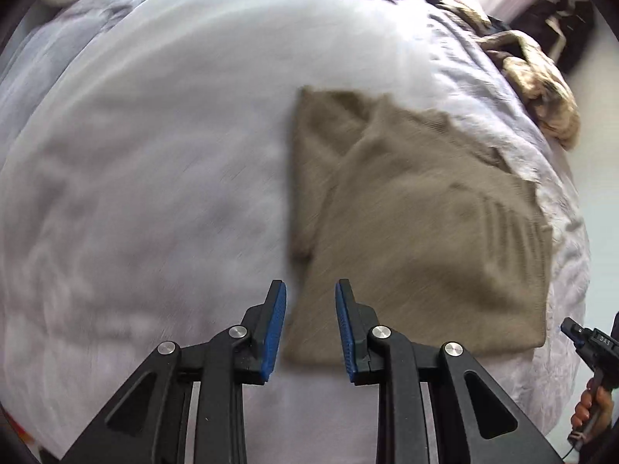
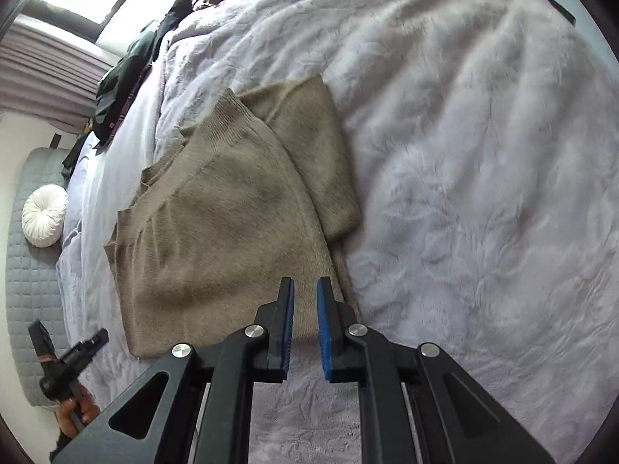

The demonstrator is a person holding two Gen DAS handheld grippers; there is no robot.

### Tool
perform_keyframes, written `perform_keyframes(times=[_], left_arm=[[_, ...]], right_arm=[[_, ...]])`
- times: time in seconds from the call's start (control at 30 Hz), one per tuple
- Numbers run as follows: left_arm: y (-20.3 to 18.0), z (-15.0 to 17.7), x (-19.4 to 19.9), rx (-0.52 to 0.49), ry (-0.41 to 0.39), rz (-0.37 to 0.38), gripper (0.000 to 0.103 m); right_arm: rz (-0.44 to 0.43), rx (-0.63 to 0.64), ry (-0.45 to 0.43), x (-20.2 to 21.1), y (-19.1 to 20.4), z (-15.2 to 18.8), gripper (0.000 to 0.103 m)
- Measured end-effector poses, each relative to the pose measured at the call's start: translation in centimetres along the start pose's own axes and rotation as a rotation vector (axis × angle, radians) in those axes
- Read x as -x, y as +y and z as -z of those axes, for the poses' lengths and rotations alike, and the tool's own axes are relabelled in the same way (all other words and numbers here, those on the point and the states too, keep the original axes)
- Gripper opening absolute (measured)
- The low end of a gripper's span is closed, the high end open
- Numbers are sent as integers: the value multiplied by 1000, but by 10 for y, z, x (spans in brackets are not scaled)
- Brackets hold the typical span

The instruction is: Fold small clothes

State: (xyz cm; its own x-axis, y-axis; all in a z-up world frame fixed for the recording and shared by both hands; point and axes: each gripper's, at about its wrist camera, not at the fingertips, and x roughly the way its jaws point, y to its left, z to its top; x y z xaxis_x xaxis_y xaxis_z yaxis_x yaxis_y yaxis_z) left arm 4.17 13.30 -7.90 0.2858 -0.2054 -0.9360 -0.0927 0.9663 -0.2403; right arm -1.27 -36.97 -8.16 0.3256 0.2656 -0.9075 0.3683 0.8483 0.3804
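Note:
A beige knit sweater lies folded flat on the bed, with one sleeve laid across its body; in the right wrist view the sweater shows sharply. My left gripper hangs over its near left corner, pads a little apart, with no cloth pinched between them. My right gripper hovers over the near right corner, its pads drawn to a narrow slit and holding nothing. Each view catches the other gripper at its edge: the right one and the left one, each held in a hand.
A pale lilac plush bed cover fills both views. Dark clothes and a tan patterned garment are heaped along the far edge. A round white cushion rests on a grey quilted surface beside the bed.

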Motion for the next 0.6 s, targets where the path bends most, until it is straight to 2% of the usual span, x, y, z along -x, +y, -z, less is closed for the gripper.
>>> perform_keyframes(times=[0.07, 0.17, 0.3, 0.47, 0.53, 0.6], left_arm=[[-13, -14, -9, -21, 3, 21, 27], [-31, -28, -23, -42, 14, 42, 27], [-36, -41, -41, -74, 34, 24, 27], [-37, -64, -81, -35, 43, -40, 27], [-26, -68, -94, 17, 64, -13, 27], [-21, -69, -96, 42, 64, 13, 27]], right_arm=[[85, -19, 14, 0, -5, -1, 16], [49, -63, 11, -2, -11, -7, 16], [21, -16, 4, -20, 9, -28, 16], [29, 21, 55, -66, 32, -47, 16], [61, 35, 87, -82, 32, -47, 16], [73, 34, 103, -92, 29, -48, 10]])
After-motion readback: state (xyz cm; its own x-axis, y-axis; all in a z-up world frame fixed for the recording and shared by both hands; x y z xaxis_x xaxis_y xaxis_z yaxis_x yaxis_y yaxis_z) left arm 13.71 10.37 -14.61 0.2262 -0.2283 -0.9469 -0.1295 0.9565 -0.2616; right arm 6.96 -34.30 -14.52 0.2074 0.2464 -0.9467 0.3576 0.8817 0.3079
